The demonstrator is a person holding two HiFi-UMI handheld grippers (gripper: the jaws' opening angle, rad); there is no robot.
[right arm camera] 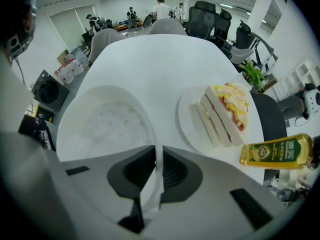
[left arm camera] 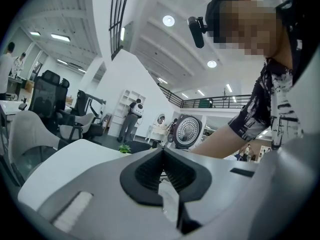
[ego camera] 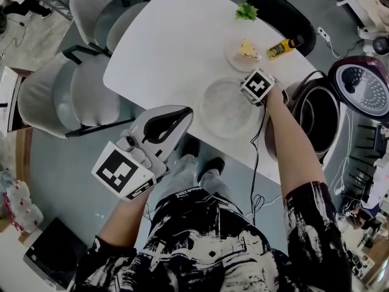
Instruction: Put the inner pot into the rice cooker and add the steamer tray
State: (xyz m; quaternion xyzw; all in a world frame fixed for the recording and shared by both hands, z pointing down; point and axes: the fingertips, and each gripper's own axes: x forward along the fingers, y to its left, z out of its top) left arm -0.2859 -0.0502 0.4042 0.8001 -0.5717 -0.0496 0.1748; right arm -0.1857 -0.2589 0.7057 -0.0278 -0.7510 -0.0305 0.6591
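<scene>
Steamer tray (ego camera: 228, 109) lies flat on the white table (ego camera: 164, 41), just beside the open rice cooker (ego camera: 299, 93), whose inner pot (ego camera: 317, 115) seems already seated, so lifting the tray across looks like the step in hand. Right claw (right arm camera: 155, 153) points down, nearly closed, pinching the tray's thin rim on the cooker side. Left claw (left arm camera: 163, 154) waits level off the table's edge, closed on nothing, kept clear.
</scene>
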